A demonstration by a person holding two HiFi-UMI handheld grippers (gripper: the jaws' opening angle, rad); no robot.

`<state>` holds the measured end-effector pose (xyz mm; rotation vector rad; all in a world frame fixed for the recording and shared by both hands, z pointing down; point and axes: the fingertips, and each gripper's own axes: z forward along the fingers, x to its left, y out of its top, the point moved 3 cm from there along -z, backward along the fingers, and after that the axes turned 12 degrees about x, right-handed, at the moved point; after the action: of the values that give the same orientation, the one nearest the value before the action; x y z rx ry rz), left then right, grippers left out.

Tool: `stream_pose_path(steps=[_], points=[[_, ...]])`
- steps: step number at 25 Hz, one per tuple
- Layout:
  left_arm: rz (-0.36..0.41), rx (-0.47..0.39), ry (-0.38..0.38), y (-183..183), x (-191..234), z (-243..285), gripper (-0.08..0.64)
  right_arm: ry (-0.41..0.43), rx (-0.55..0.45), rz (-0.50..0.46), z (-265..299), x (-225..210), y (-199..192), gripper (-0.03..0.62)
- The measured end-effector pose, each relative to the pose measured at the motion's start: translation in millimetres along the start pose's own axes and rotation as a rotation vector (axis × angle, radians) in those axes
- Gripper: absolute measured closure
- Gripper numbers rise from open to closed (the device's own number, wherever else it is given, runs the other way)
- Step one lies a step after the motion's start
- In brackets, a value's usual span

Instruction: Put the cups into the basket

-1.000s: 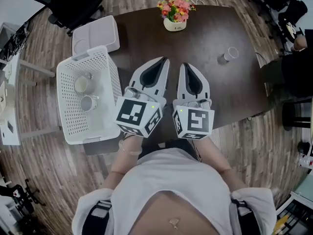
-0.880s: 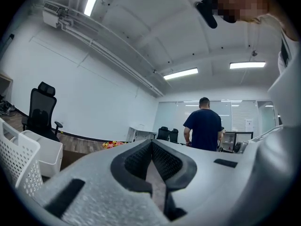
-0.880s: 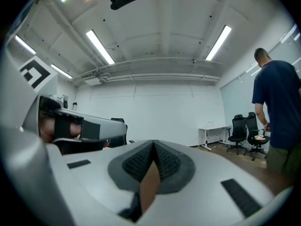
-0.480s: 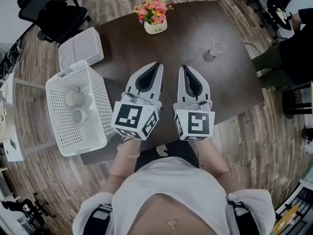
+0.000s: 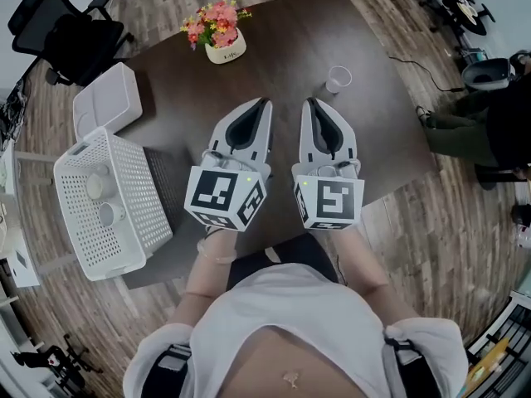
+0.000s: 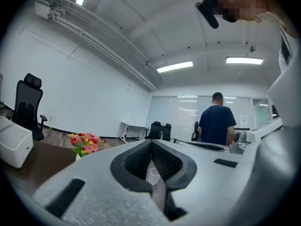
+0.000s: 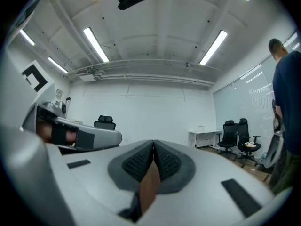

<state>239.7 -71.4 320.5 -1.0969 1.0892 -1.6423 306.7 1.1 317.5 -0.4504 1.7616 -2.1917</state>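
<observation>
Upright clear plastic cup stands beyond and slightly right of the right tongs (the nearer pair); left tongs lie farther; both are closed, empty.

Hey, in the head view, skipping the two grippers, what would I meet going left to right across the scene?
white basket → flower pot → clear cup → person at the right edge

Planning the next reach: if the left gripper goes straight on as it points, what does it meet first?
Likely the clear cup on the table: it shows dead ahead of the left gripper, with nothing in between. Depth is unclear.
</observation>
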Motion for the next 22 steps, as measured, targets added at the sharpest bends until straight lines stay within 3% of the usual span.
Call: stream_pose_path(steps=[10, 15, 17, 22], points=[[-0.004, 0.035, -0.080, -2.9, -41.0, 93.5, 0.549, -0.087, 0.039, 0.019, 18.7, -93.2, -21.4, 0.578], [-0.014, 0.073, -0.091, -14.6, -47.2, 132.9, 0.549, -0.087, 0.061, 0.042, 37.5, -126.7, -37.4, 0.574], [-0.026, 0.087, -0.086, -19.0, -43.5, 146.6, 0.549, -0.075, 0.077, 0.053, 48.7, -135.0, -44.1, 0.533], [-0.011, 0.128, -0.067, -33.4, -33.6, 179.2, 0.549, -0.004, 0.166, 0.076, 84.2, -148.6, -71.7, 0.352]])
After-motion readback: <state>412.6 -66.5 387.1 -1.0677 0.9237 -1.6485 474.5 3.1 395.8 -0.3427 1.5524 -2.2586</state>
